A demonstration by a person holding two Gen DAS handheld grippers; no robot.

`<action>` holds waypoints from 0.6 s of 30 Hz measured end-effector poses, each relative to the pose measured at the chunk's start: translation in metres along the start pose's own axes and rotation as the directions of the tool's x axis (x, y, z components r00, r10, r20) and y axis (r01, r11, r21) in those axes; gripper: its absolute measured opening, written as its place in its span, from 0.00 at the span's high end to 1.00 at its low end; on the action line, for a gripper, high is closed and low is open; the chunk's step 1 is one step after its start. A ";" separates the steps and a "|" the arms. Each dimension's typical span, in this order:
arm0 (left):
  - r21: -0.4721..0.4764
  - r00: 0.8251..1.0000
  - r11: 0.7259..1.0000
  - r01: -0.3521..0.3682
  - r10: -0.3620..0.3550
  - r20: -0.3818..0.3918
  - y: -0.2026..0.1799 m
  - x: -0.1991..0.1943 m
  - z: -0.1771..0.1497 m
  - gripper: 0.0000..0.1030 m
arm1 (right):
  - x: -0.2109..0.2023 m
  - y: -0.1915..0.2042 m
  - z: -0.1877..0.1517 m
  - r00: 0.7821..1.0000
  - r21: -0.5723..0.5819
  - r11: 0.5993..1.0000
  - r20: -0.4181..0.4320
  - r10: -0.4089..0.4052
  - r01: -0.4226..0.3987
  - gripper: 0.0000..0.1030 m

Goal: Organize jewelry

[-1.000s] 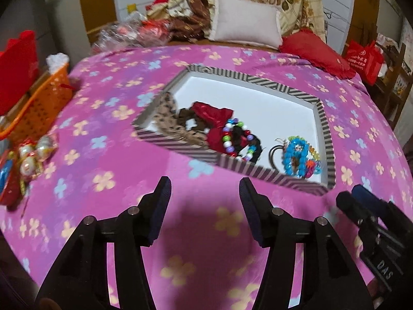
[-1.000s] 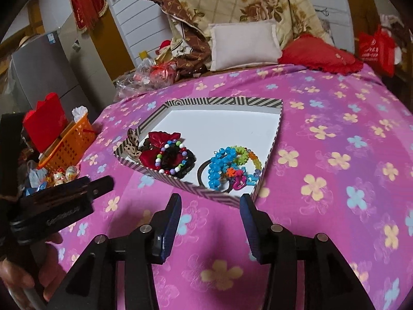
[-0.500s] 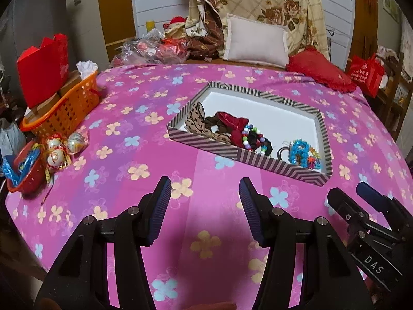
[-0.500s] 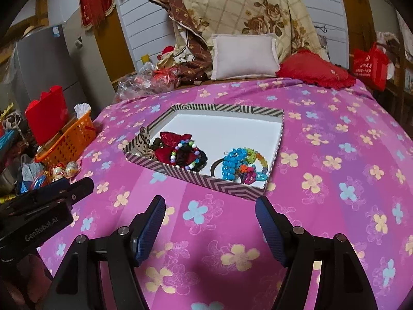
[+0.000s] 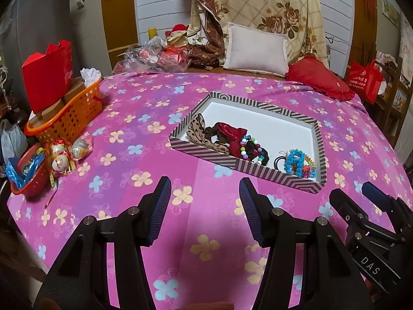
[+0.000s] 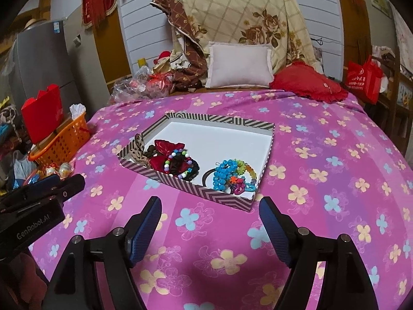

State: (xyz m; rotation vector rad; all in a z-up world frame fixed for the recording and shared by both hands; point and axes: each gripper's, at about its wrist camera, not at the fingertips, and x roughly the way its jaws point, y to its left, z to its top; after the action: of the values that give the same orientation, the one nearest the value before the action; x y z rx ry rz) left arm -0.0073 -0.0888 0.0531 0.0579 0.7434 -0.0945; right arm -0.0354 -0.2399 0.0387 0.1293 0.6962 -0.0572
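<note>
Both claws are hanging over the pink flowered cloth, short of the striped box, and neither is gripping anything. The left claw is standing released, jaws apart over bare cloth. The right claw is spreading its jaws wider right now, with nothing between them.

The jewelry is sitting inside the box: a red bow and a bead bracelet toward the left end, a blue bead cluster with a dark ring by the near right corner. From the right claw the box is lying straight ahead and close, its near corner pointing between the jaws, its long side running away to the left. From the left claw it is lying ahead and off to the right, so the right hand looks the nearer one for the blue cluster.

Readable writing: "GenRobot.AI" on the left tool, seen from the right camera; "DAS" on the right tool, seen from the left. The red bag's print is too small to read.
</note>
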 end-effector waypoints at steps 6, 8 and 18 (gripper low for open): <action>-0.004 1.000 1.000 -0.002 0.002 0.007 0.001 -0.003 0.001 0.47 | 0.001 -0.001 0.000 1.000 0.000 1.000 -0.005 0.001 -0.001 0.26; -0.004 1.000 1.000 -0.003 0.003 0.006 0.001 -0.002 0.001 0.47 | 0.002 -0.002 0.000 1.000 -0.001 1.000 -0.008 0.001 -0.001 0.26; -0.002 1.000 1.000 -0.003 0.003 -0.006 -0.002 0.000 0.001 0.47 | 0.008 -0.004 -0.003 1.000 0.004 1.000 -0.024 0.007 -0.006 0.26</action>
State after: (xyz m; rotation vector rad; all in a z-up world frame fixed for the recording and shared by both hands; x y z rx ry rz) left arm -0.0062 -0.0912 0.0539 0.0569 0.7493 -0.0909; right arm -0.0313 -0.2431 0.0308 0.1367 0.7195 -0.0511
